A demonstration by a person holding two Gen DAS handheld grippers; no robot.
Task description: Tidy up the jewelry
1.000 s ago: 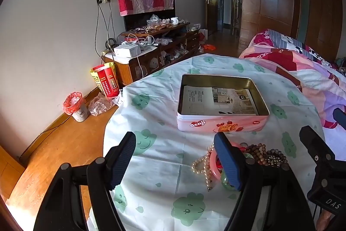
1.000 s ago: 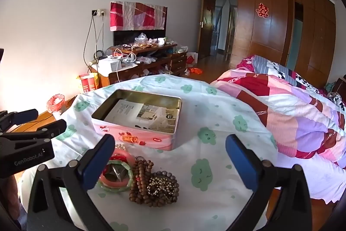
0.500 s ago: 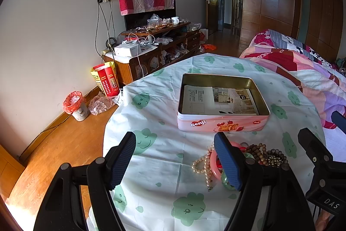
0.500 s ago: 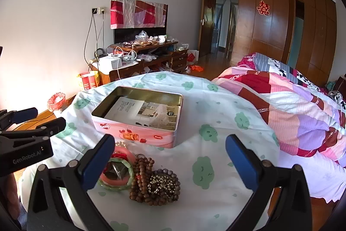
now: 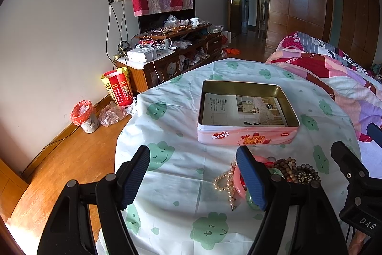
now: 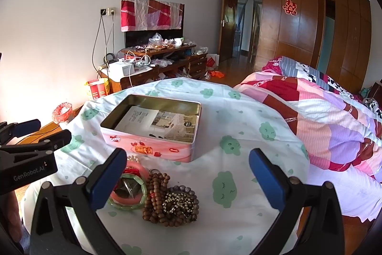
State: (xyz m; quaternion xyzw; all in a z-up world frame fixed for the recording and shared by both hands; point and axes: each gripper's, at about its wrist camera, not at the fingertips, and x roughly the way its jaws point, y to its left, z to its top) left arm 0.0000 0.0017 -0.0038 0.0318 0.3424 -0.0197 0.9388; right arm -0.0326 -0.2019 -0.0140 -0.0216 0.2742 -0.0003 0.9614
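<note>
**Low in both frames, jewelry heaped in front of an empty tin**

Centre frame in each view: pink tin (image 5: 247, 135), lid off, only a printed leaflet (image 5: 241, 110) on its floor, no jewelry inside yet. Just below it on the cloud-print tablecloth (image 5: 172, 183), one tangled pile — pearl strand (image 5: 225, 183) at the pile's left edge in the left wrist view, pink bangle (image 5: 237, 179) beside it, green bangle (image 6: 133, 203) overlapping the pink one, wooden bead strings (image 6: 155, 195) to their right, a dark bracelet with metallic beads (image 6: 180, 203) coiled against those.

Left gripper (image 5: 193, 177) spread wide, nothing between the pads, right pad in front of the bangles and hiding part of them. Right gripper (image 6: 187, 179) likewise released and empty, hovering above the pile's right side; left pad over the bangles' edge.

Step in hand, by all appearances: the very start — approach, no piece picked.

Next move: choose one piece at the pile's rim, likely the pearls or a bangle, close on it alone, lift clear without dragging the tangled beads along, then carry up-frame into the tin.
</note>
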